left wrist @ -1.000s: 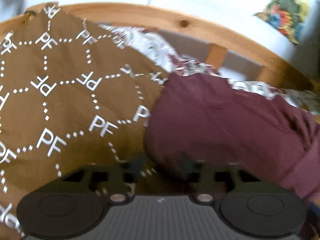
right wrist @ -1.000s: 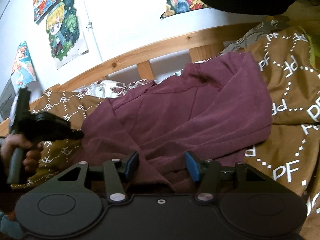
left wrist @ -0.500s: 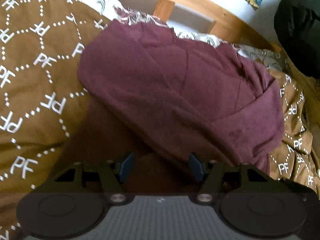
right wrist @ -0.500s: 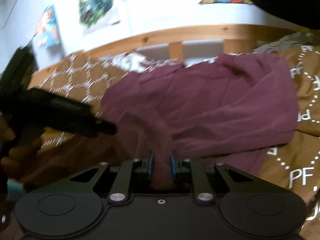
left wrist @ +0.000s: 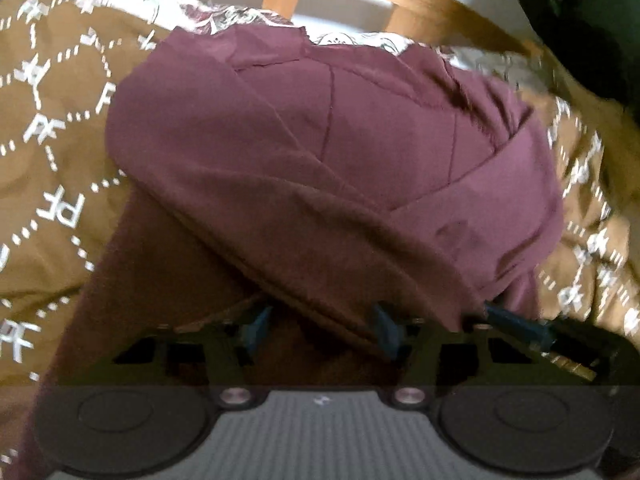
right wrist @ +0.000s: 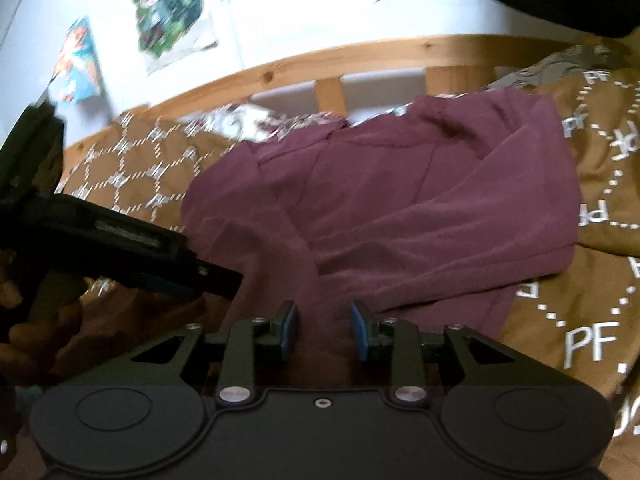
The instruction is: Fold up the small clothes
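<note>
A maroon garment [left wrist: 340, 152] lies loosely folded on a brown bedspread printed with white "PF" marks [left wrist: 52, 128]; it also shows in the right wrist view [right wrist: 420, 208]. My left gripper [left wrist: 320, 330] is open, its blue pads either side of the garment's near edge. My right gripper [right wrist: 324, 332] is open, with a fold of maroon cloth between its pads. The left gripper [right wrist: 224, 284] shows in the right wrist view at the left, by the garment's left edge. The right gripper's tip [left wrist: 516, 324] shows at the lower right in the left wrist view.
A wooden bed rail [right wrist: 360, 60] runs along the back, with a white wall and colourful posters [right wrist: 168, 12] behind it. A patterned white sheet [left wrist: 224, 20] shows at the bed's far edge. A dark black item [left wrist: 580, 20] sits at the upper right.
My right gripper, shut on the cloth half a second ago, has opened. My left gripper stays open and has moved closer to the garment's near edge.
</note>
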A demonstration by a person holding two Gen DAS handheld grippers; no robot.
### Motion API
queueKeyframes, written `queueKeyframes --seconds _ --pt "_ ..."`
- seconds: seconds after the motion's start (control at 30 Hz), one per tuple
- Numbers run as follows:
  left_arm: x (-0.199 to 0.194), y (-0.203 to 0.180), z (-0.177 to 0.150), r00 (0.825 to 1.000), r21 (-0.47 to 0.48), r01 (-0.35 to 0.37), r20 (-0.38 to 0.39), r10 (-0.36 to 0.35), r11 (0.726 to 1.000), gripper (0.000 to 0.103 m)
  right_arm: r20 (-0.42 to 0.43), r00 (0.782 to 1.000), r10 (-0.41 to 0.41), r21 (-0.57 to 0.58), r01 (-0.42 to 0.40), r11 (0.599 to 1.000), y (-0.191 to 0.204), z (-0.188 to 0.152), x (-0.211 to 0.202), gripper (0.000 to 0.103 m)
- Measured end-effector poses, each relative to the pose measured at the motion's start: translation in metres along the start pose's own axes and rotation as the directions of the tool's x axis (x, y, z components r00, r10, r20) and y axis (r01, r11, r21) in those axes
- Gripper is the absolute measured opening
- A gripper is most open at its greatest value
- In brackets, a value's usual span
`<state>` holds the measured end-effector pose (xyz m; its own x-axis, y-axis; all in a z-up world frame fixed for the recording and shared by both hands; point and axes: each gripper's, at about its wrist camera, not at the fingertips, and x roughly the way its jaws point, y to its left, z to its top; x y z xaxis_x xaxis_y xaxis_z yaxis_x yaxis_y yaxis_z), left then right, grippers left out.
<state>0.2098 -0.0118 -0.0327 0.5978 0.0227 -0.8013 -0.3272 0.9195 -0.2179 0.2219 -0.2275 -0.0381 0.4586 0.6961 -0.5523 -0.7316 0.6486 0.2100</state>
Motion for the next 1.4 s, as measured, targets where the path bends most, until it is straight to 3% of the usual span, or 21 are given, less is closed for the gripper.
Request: queueKeyframes --seconds 0.03,0.13,0.23,0.33,0.4,0.47,0.63,0.77,0.9,1.03,1.23,1.4 --pt "-0.001 -0.002 -0.002 1.000 0.018 -0.015 -0.001 0.015 1.000 0.041 0.004 1.000 -0.012 -0.026 0.012 1.000 0.004 0.000 0.000 0.004" --pt "-0.006 0.000 -0.008 0.999 0.039 -0.036 -0.004 0.037 0.999 0.034 0.053 0.995 -0.082 -0.099 0.087 0.991 0.008 0.003 -0.008 0.001" --pt "-0.007 0.004 -0.015 0.997 0.065 -0.077 -0.025 0.079 0.995 0.025 0.093 0.989 -0.113 -0.072 0.119 0.990 0.001 0.009 -0.014 0.001" --pt "-0.013 0.006 -0.021 0.997 0.090 -0.071 -0.021 0.073 0.993 0.025 0.059 0.989 -0.137 -0.091 0.142 0.986 -0.002 0.009 -0.010 0.001" --pt "-0.021 0.009 -0.021 0.999 0.071 -0.041 -0.019 0.043 0.997 0.035 0.013 0.992 -0.123 -0.060 0.124 0.990 -0.008 0.006 -0.004 0.002" --pt "-0.030 0.015 -0.023 1.000 0.050 -0.011 -0.005 0.011 0.999 0.052 0.010 0.991 -0.133 -0.037 0.133 0.990 -0.010 0.005 -0.004 0.006" --pt "-0.060 0.028 -0.034 0.999 0.055 -0.007 0.048 0.004 0.998 0.071 0.074 0.986 -0.149 -0.030 0.151 0.988 0.000 0.011 -0.018 0.042" --pt "-0.081 0.039 -0.042 0.997 0.067 -0.020 0.081 0.015 0.998 0.077 0.073 0.986 -0.149 -0.148 0.158 0.976 0.028 0.006 -0.018 0.050" --pt "-0.100 0.053 -0.054 0.994 0.085 -0.033 0.105 0.024 0.996 0.087 -0.041 0.969 -0.246 -0.319 0.220 0.922 0.050 -0.017 0.008 0.054" --pt "-0.120 0.068 -0.064 0.989 0.130 -0.056 0.145 0.037 0.990 0.101 -0.004 0.961 -0.278 -0.374 0.256 0.891 0.063 -0.017 -0.005 0.059" --pt "-0.140 0.088 -0.079 0.989 0.232 -0.063 0.148 0.029 0.971 0.102 -0.005 0.977 -0.212 -0.275 0.202 0.940 0.061 -0.012 -0.053 0.084" --pt "-0.143 0.097 -0.092 0.995 0.290 -0.041 0.104 0.011 0.956 0.102 -0.070 0.989 -0.130 -0.282 0.106 0.953 0.074 -0.022 -0.092 0.086"
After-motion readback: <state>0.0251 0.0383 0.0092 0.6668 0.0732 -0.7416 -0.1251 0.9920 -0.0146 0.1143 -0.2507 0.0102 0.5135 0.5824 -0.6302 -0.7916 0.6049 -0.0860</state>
